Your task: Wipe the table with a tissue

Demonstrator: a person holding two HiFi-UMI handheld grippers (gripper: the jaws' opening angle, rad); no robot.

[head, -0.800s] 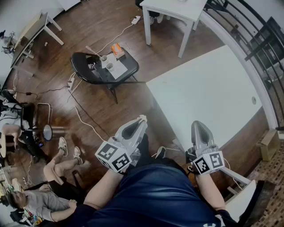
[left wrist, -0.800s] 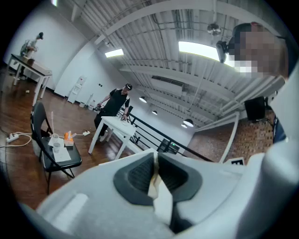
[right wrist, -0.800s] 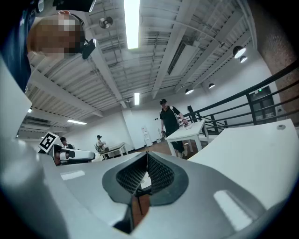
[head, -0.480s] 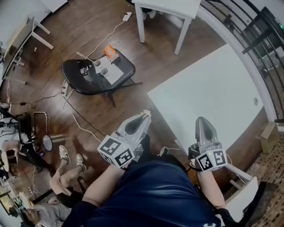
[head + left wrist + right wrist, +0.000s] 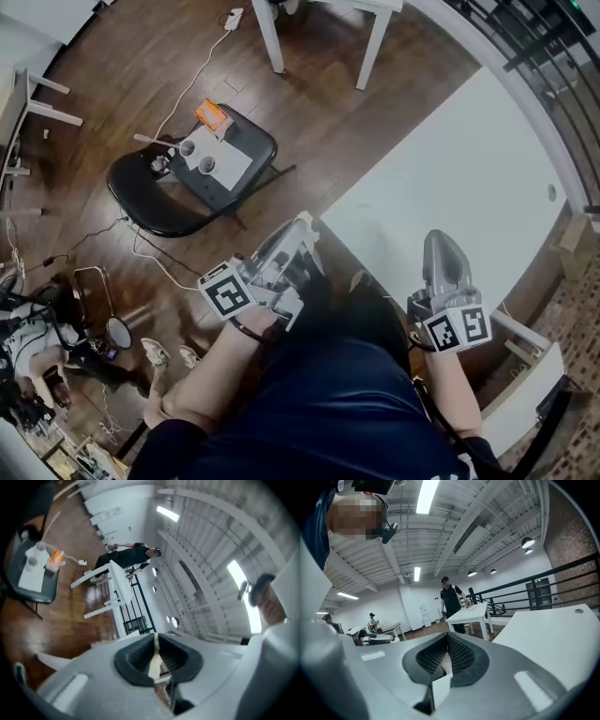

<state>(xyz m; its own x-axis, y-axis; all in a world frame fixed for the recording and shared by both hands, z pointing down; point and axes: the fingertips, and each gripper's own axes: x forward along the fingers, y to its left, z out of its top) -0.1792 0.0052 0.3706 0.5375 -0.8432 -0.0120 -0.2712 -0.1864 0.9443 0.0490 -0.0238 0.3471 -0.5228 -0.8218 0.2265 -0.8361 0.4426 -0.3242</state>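
The white table [image 5: 469, 169] stretches from the middle to the right of the head view, and I see no tissue on it. My left gripper [image 5: 305, 225] hovers over the wooden floor just left of the table's near corner. Its jaws are shut [image 5: 156, 643], with a thin pale strip in the slit that I cannot identify. My right gripper [image 5: 439, 240] is held over the table's near edge, its jaws shut [image 5: 447, 645] with nothing between them. In the right gripper view the table [image 5: 553, 634] lies to the right.
A black chair [image 5: 159, 202] stands on the floor to the left, carrying two cups, a white sheet [image 5: 223, 167] and an orange object [image 5: 213, 114]. Cables trail across the floor. A second white table [image 5: 370, 11] and a railing [image 5: 525, 37] are farther off. A person [image 5: 451, 603] stands by that table.
The head view has swung, so the chair and table now sit lower and further left. My left gripper has turned and drifted left. Both grippers stay shut near my lap.
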